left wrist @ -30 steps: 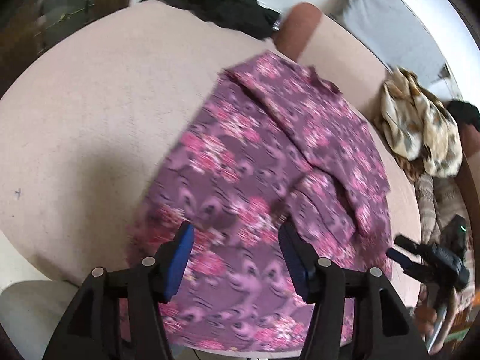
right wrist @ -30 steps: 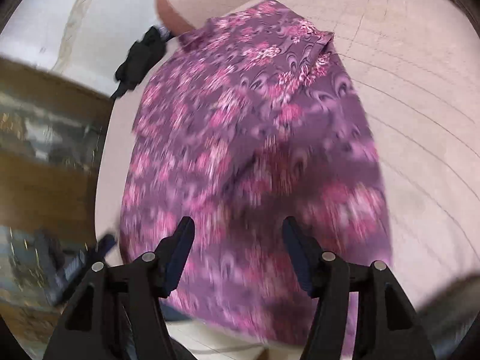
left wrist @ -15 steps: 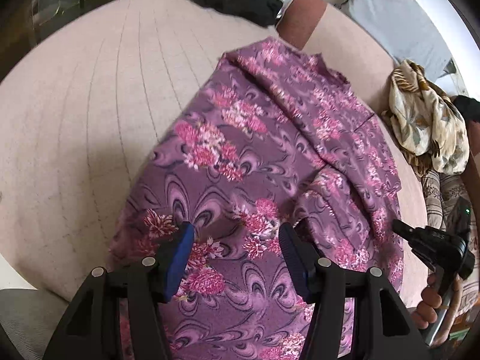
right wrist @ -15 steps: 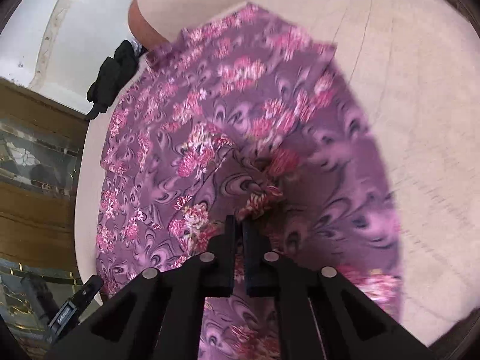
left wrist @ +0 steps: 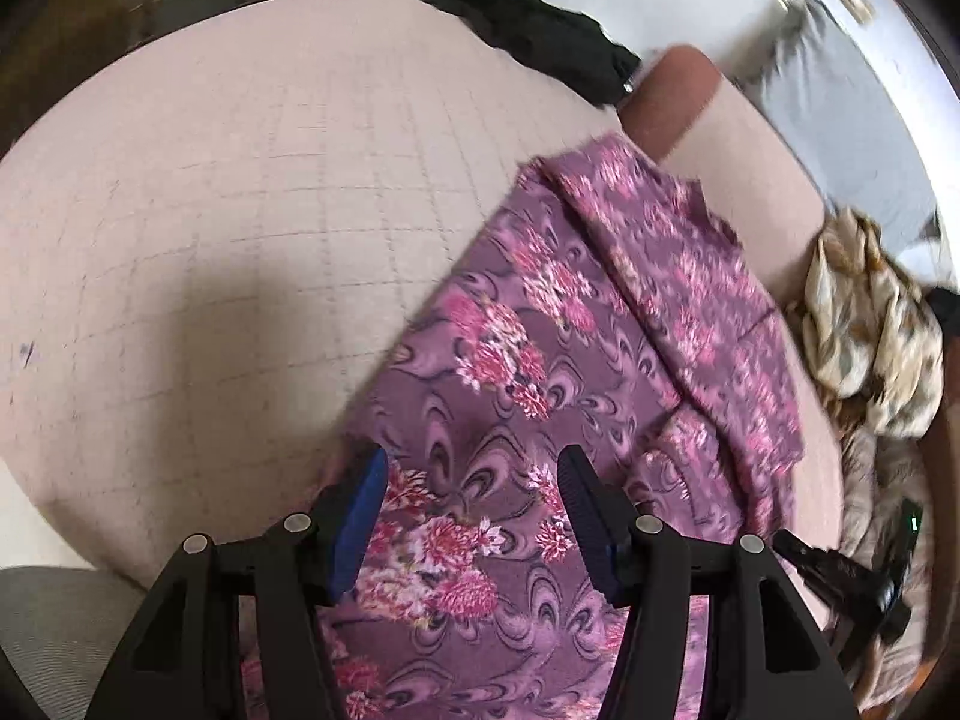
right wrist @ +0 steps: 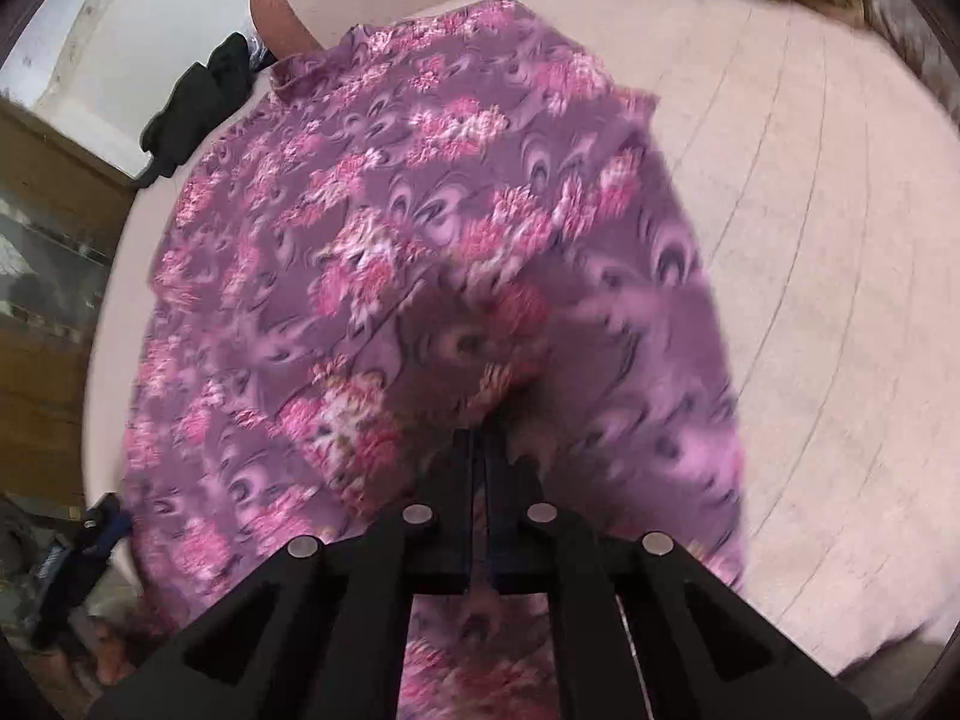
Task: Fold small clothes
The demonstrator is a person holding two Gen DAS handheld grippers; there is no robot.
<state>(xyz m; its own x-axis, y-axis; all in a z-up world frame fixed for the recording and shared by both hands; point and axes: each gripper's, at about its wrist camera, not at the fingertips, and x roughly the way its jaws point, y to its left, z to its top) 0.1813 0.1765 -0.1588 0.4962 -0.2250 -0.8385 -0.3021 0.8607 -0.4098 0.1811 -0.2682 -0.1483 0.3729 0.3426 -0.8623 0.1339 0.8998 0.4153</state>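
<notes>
A purple garment with pink flowers (left wrist: 540,372) lies spread on a pale pink quilted surface (left wrist: 240,210). My left gripper (left wrist: 471,480) is open, its blue-padded fingers just above the garment's near part. In the right wrist view the same garment (right wrist: 420,228) fills the middle. My right gripper (right wrist: 480,438) is shut on a raised fold of the garment and lifts the cloth into a small peak. The right gripper also shows at the lower right of the left wrist view (left wrist: 852,576).
A black garment (left wrist: 540,30) lies at the far edge of the surface. A brown bolster (left wrist: 672,96) sits behind the purple garment. A beige patterned cloth (left wrist: 864,324) is piled at the right. Wooden furniture (right wrist: 42,300) stands to the left in the right wrist view.
My right gripper went from open to shut on a fold of the garment and has pulled it up. My left gripper stayed open and shifted toward the garment's left edge.
</notes>
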